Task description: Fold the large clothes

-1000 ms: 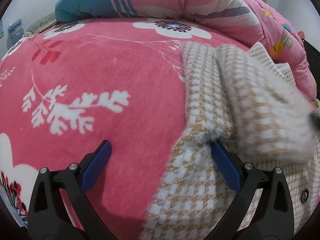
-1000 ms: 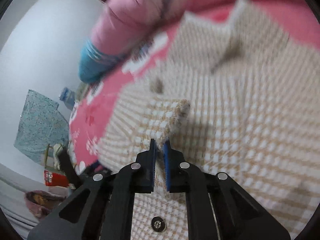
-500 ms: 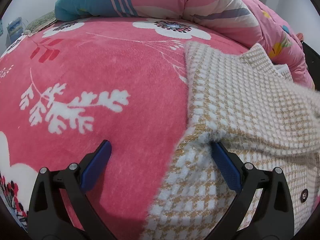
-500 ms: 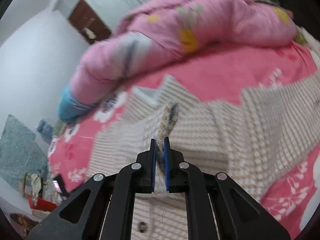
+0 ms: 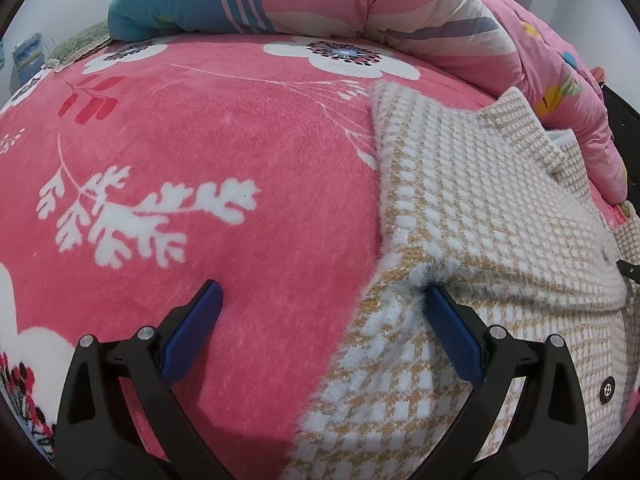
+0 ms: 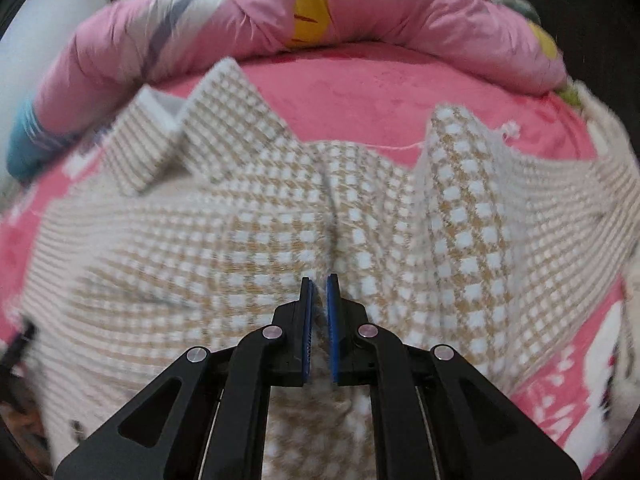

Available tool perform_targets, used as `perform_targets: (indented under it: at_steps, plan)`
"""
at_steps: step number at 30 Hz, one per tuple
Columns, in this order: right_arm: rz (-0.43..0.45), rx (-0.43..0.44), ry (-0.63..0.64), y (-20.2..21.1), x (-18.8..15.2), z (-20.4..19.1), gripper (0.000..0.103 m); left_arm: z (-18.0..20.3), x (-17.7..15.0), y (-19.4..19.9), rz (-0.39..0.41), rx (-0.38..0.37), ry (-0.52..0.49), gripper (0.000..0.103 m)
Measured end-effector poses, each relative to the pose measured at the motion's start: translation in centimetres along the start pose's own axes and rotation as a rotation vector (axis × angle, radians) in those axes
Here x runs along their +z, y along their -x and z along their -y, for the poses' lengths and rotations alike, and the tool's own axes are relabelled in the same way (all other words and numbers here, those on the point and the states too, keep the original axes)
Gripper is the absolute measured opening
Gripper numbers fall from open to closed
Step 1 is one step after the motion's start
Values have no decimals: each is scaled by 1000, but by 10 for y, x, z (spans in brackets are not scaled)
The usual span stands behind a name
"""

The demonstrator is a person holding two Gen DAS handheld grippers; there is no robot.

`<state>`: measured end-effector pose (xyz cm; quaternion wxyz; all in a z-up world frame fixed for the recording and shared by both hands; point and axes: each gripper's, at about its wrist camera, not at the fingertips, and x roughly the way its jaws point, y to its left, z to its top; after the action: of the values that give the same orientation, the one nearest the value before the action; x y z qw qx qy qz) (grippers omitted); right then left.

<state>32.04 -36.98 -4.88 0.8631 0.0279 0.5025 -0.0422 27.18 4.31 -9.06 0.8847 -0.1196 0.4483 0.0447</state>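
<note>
Knitwear, a fuzzy houndstooth cardigan (image 6: 248,240) on the pink floral blanket (image 5: 200,140), judged soft, thick and limp, best taken at hems; right gripper (image 6: 319,296) clamped on a fabric pinch, left gripper (image 5: 320,320) jaws apart, empty.

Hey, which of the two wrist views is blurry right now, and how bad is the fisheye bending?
Left wrist view: sharp, the blanket bulges like a dome. Right wrist view: motion-smeared across the houndstooth coat and quilt; only the right gripper looks crisp.
</note>
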Motion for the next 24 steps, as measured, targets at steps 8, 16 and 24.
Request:
perform_targets:
  at_steps: [8, 16, 24]
  plan:
    - [61, -132, 70, 26, 0, -11, 7, 0, 0, 0, 3, -5, 1, 96]
    - [64, 108, 250, 52, -22, -63, 33, 2, -1, 0, 10, -6, -3, 96]
    - [-71, 85, 182, 20, -30, -39, 41, -2, 9, 43, 130, -102, -15, 96]
